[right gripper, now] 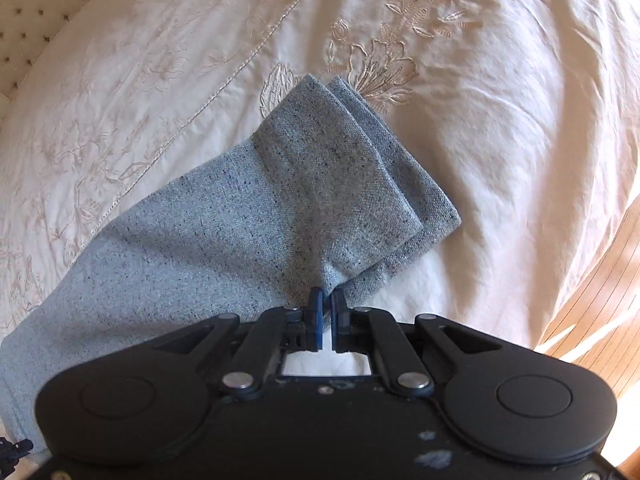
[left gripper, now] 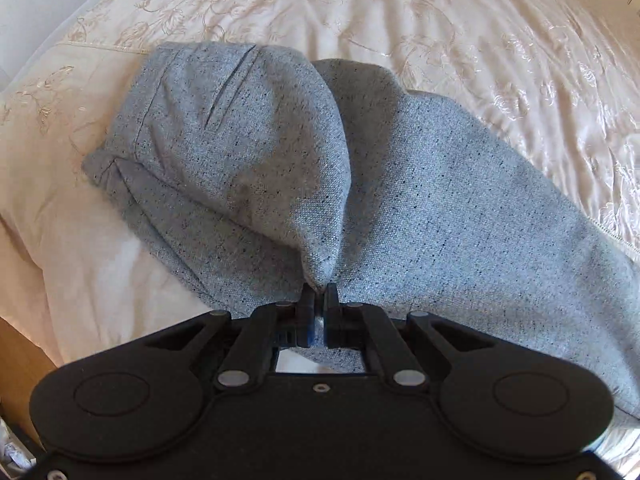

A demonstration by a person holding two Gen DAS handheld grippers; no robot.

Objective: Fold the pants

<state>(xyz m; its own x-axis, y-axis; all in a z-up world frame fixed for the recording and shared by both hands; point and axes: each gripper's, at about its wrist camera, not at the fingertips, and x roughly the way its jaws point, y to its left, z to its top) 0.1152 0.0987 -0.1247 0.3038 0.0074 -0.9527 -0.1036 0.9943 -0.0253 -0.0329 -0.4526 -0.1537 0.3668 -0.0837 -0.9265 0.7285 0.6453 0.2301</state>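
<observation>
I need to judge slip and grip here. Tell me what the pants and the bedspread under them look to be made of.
Pants: seemingly a thick woven or fleece-like cloth, matte, heathered grey with dark flecks; the grain shows and folds stay soft and rounded.
Bedspread: likely satin or a similar smooth fabric, cream with a slight sheen; light glints on its wrinkles and on the embroidered flowers.

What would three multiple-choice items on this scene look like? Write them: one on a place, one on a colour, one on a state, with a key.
1. Where do the pants lie?
A. on an embroidered bedspread
B. on a wooden table
C. in a basket

2. What colour are the pants?
A. black
B. speckled grey
C. red

3. How is the left claw?
A. wide open above the cloth
B. shut on a fold of the pants
C. out of view

Key: A, cream embroidered cloth surrounds them; B, the weave is flecked grey; B, fabric is pinched between its fingers.
</observation>
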